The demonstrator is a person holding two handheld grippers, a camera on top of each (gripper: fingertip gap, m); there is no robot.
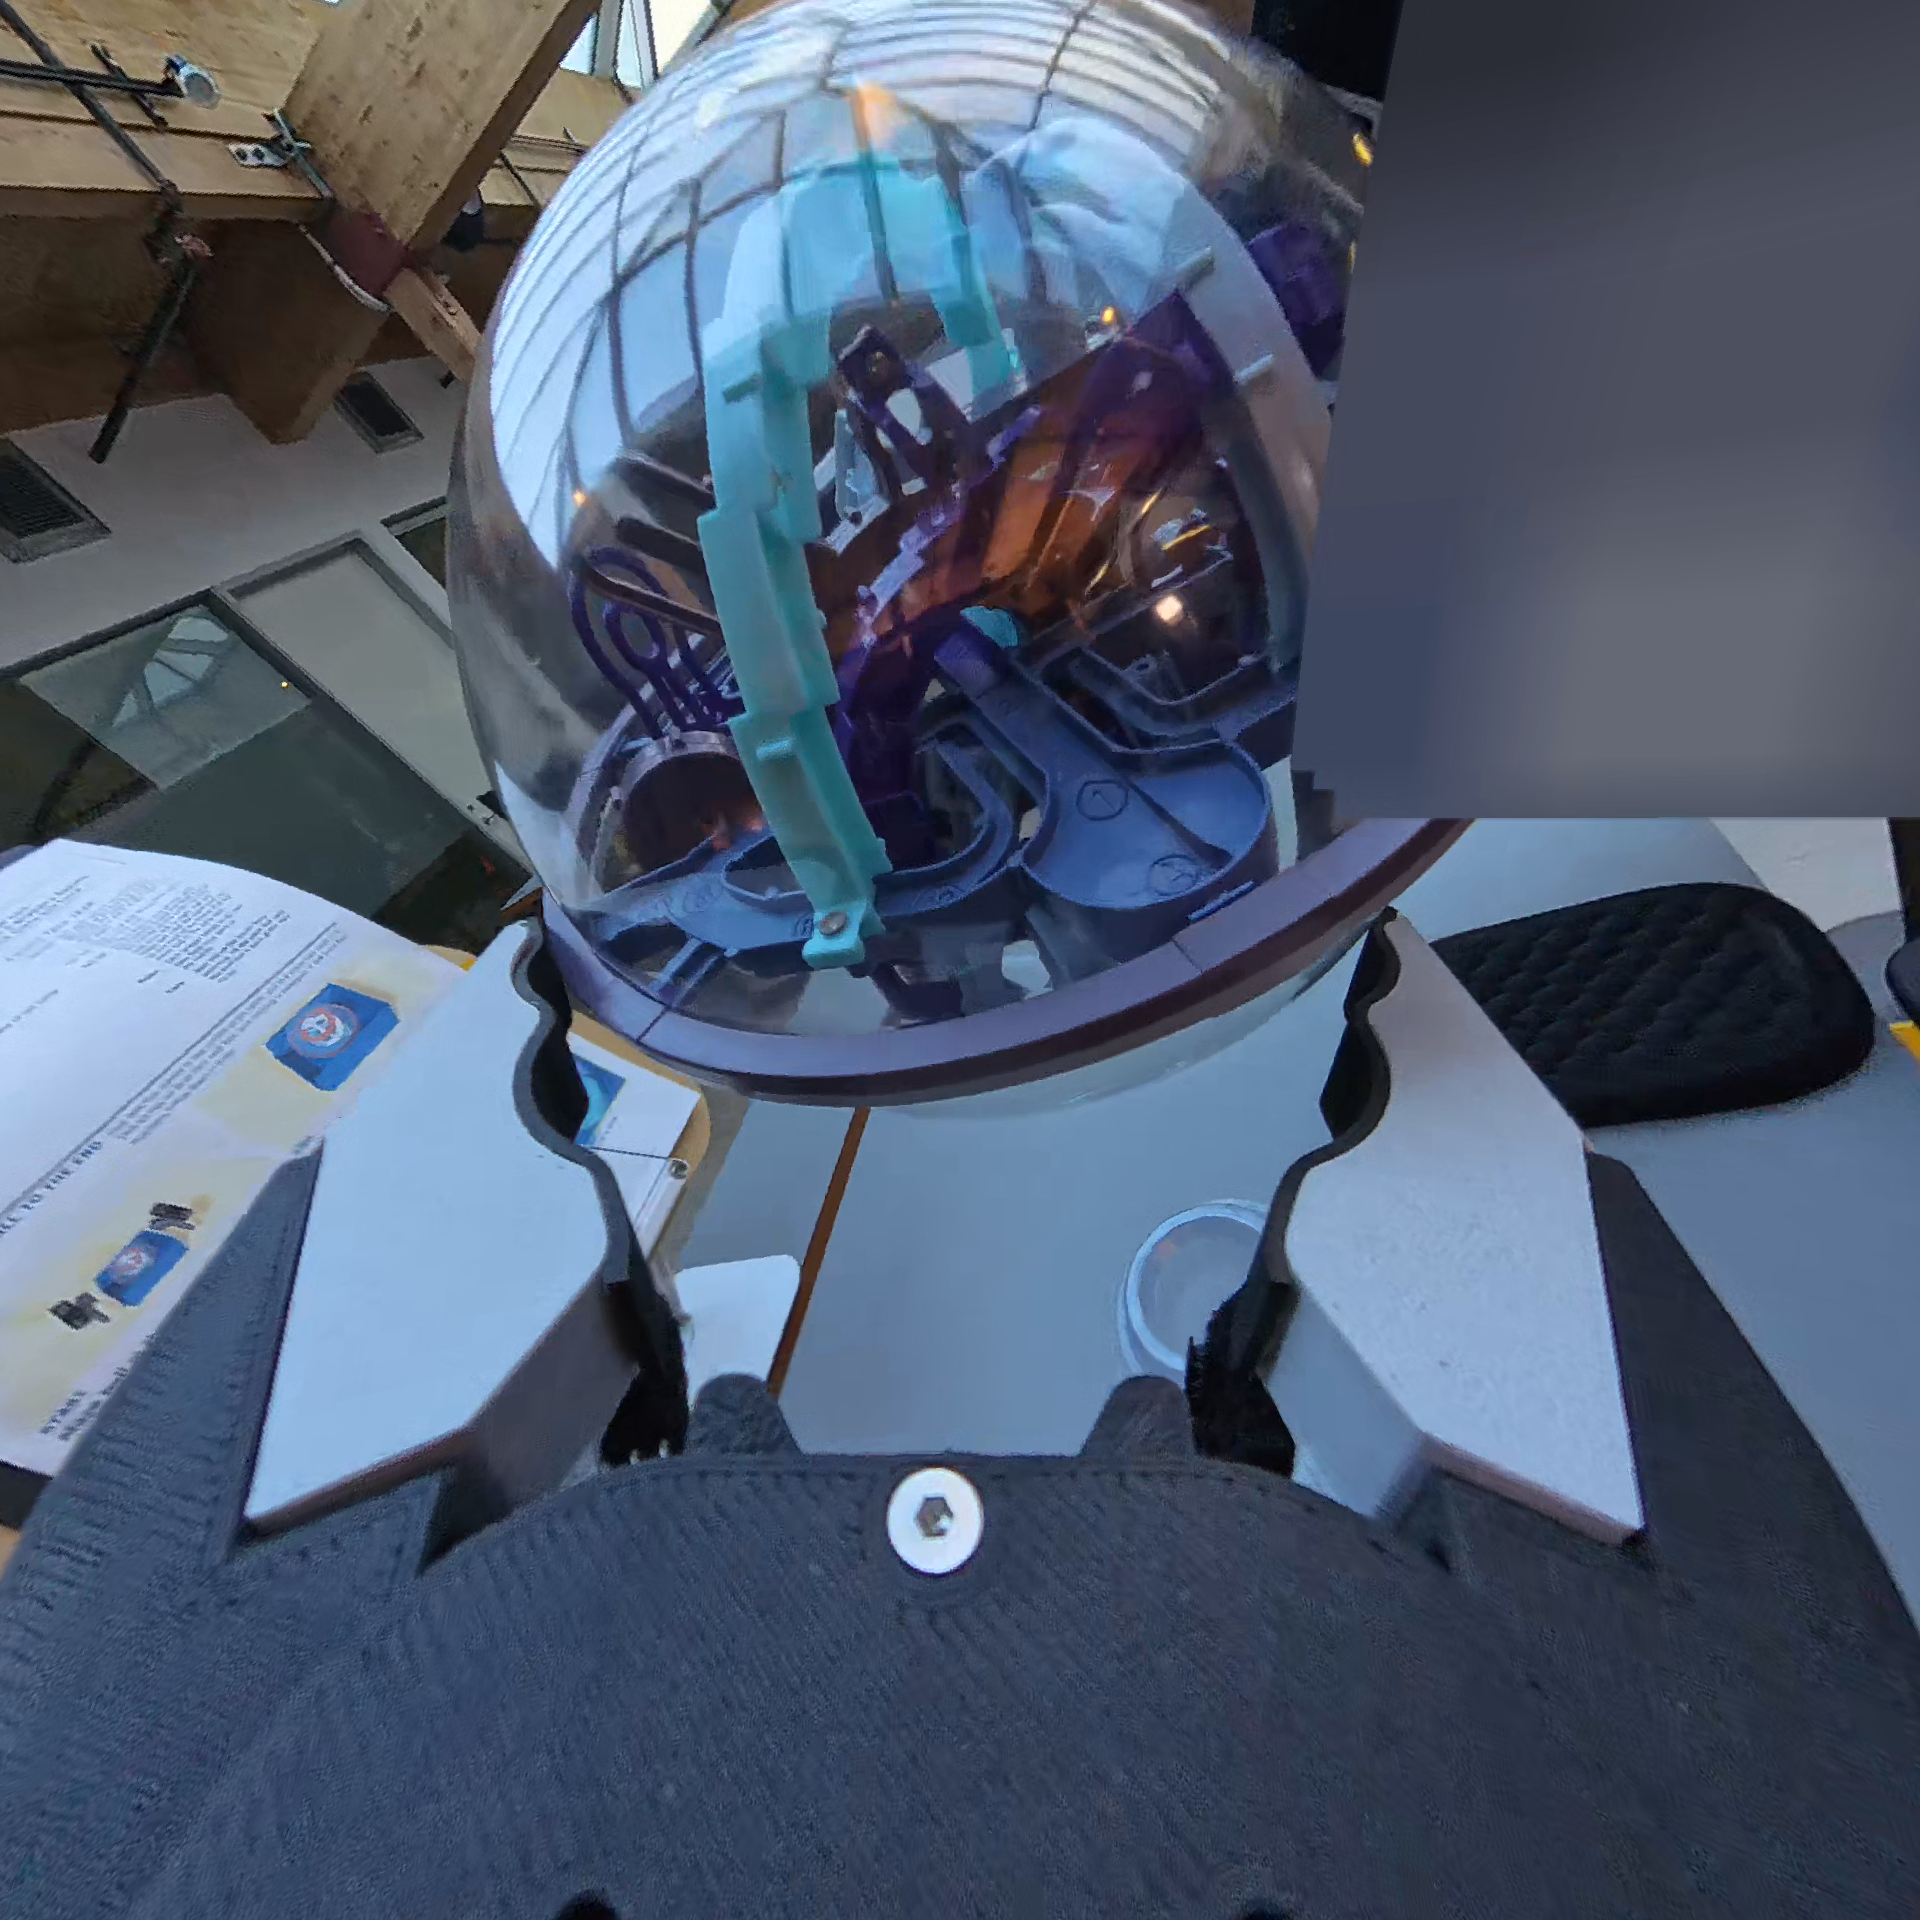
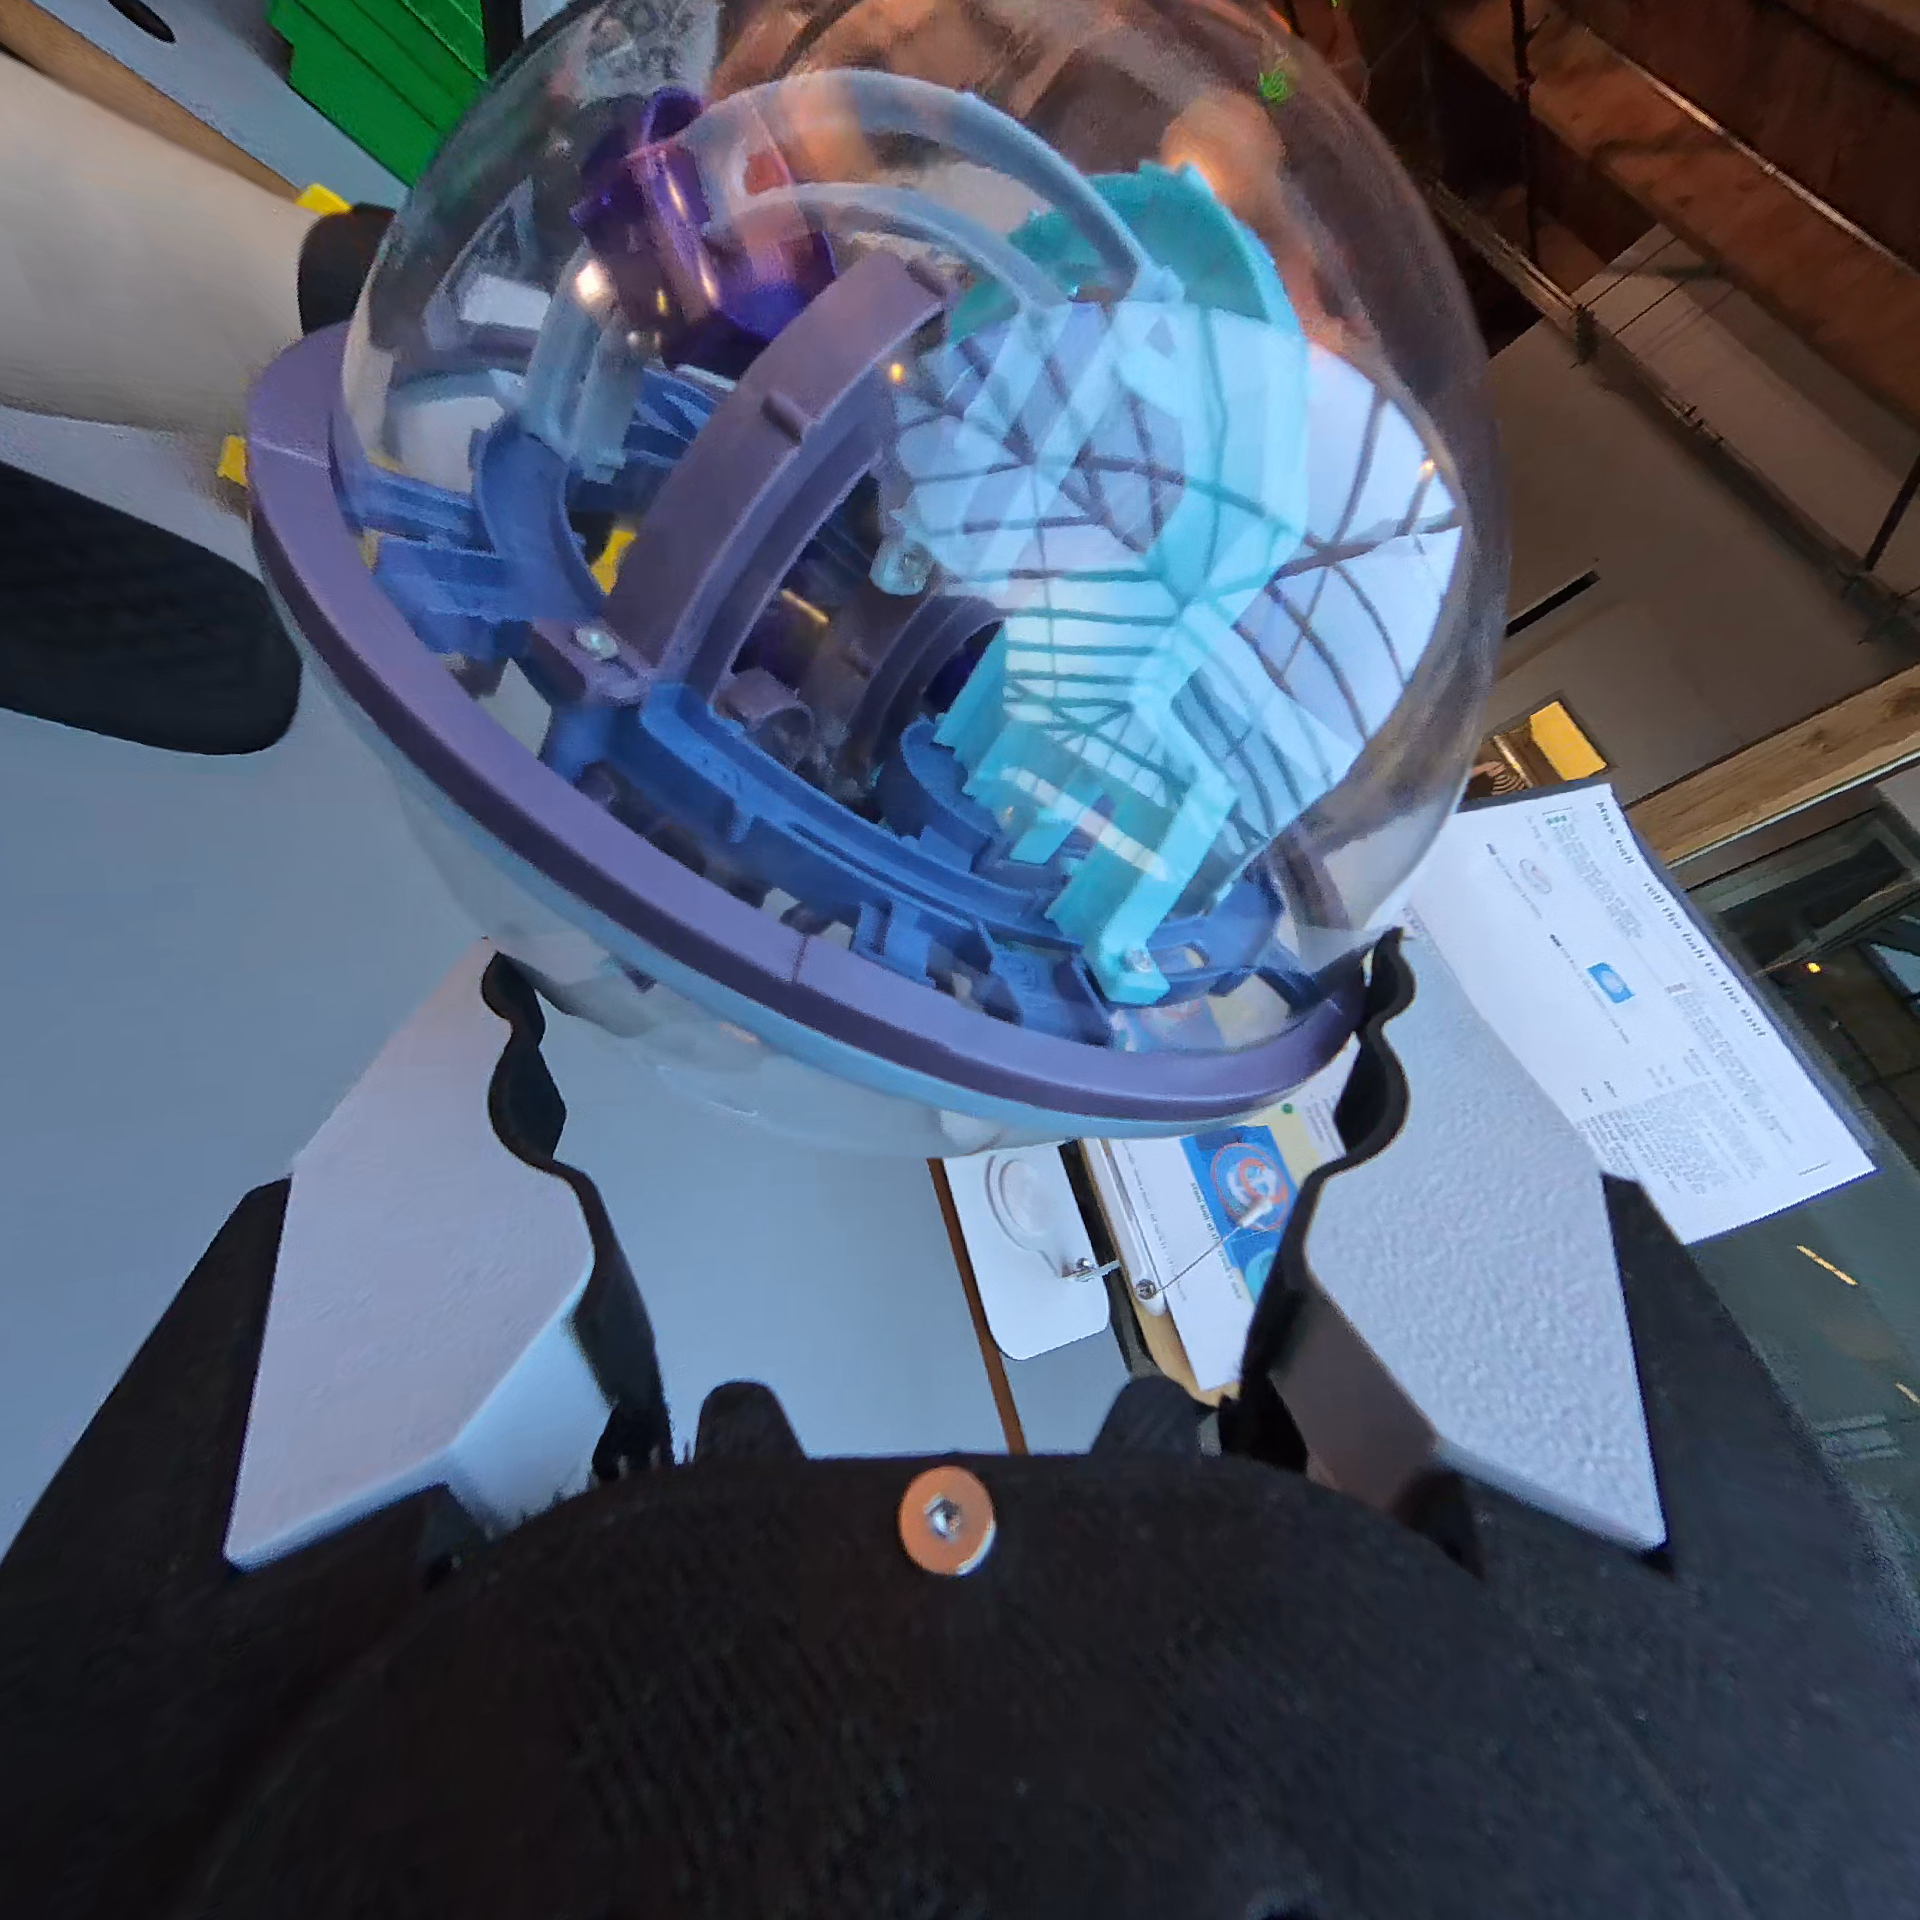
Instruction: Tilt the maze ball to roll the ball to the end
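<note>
The maze ball (image 1: pixel 894 520) is a clear sphere with a purple equator ring (image 1: pixel 935 1070), blue tracks and a teal stepped track (image 1: pixel 779 623) inside. It is held off the table and tilted. My left gripper (image 1: pixel 961 945) is shut on it, with both fingertips against the ring's lower sides. In the right wrist view the maze ball (image 2: pixel 883 571) leans to the left, its ring (image 2: pixel 468 748) slanting. My right gripper (image 2: pixel 951 966) is shut on it the same way. I cannot pick out the small rolling ball inside.
A grey table (image 1: pixel 1018 1247) lies below. On it are a printed sheet (image 1: pixel 135 997), a black padded rest (image 1: pixel 1662 997), and a small clear round stand (image 1: pixel 1195 1278). The right wrist view shows the sheet (image 2: pixel 1704 997), the black rest (image 2: pixel 125 623) and green crates (image 2: pixel 384 73).
</note>
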